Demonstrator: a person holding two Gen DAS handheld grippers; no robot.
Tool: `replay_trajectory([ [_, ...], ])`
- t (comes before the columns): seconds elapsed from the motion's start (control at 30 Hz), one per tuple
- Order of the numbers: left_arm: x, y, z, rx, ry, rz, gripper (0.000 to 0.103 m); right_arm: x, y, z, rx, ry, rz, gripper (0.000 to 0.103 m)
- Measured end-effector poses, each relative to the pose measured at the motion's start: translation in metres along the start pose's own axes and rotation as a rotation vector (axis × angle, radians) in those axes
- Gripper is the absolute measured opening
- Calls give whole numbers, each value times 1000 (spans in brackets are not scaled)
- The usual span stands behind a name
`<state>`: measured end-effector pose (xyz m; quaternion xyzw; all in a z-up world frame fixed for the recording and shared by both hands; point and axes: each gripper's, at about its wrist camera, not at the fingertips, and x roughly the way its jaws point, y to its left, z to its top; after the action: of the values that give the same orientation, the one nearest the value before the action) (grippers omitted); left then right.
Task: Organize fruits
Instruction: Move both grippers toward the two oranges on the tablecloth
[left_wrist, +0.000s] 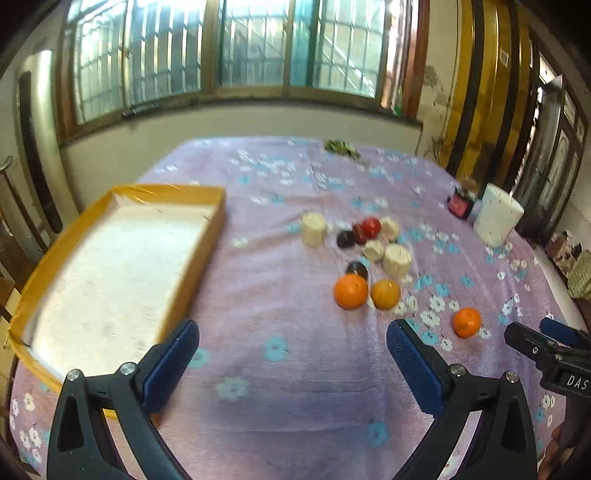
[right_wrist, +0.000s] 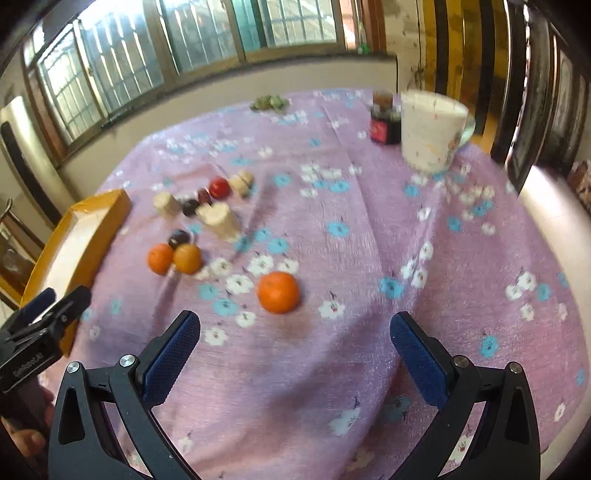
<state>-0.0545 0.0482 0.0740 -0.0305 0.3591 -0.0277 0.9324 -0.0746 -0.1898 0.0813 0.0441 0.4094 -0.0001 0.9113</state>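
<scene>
Fruits lie on a purple flowered cloth. Two oranges (left_wrist: 351, 291) (left_wrist: 385, 294) sit side by side, a third orange (left_wrist: 467, 322) lies apart to the right and shows close in the right wrist view (right_wrist: 278, 292). Behind them are a dark plum (left_wrist: 357, 270), another plum (left_wrist: 345, 239), a red fruit (left_wrist: 370, 227) and several cream-coloured pieces (left_wrist: 314, 229). A yellow box (left_wrist: 192, 284) with a white floor stands at the left, empty. My left gripper (left_wrist: 293, 350) is open above the cloth. My right gripper (right_wrist: 295, 343) is open, just short of the lone orange.
A white patterned cup (right_wrist: 430, 129) and a small dark red jar (right_wrist: 385, 127) stand at the far right of the table. A green leafy bunch (left_wrist: 341, 147) lies at the far edge. Windows and a wall are behind the table.
</scene>
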Motion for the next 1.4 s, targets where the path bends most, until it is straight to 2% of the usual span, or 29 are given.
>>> replay_trajectory([
  [0.07, -3, 5, 2, -8, -24, -2, 103, -8, 9, 1, -36, -45, -15, 103],
  [0.17, -10, 8, 3, 20, -57, 11, 103, -15, 16, 4, -42, -92, 12, 103],
  [0.37, -9, 8, -1, 52, -60, 6, 103, -16, 28, 2, -69, -100, 24, 103],
  [0.5, -2, 15, 0, 36, -49, -8, 103, -18, 34, -2, -71, -102, 6, 103],
  [0.87, 17, 33, 4, 32, -22, -30, 103, -12, 41, -9, -22, -57, -81, 103],
  [1.03, 26, 35, 6, 19, 17, -2, 103, -5, 41, -12, -85, -38, -97, 103],
  [1.13, 27, 38, 7, 12, 25, 47, 103, 5, 32, -9, -107, -19, -73, 103],
  [1.33, 31, 41, 8, 7, 51, 93, 103, 36, 16, -1, -133, 48, -12, 103],
  [1.4, 36, 37, 8, 24, 74, 101, 103, 47, 12, 1, -124, 77, 34, 103],
])
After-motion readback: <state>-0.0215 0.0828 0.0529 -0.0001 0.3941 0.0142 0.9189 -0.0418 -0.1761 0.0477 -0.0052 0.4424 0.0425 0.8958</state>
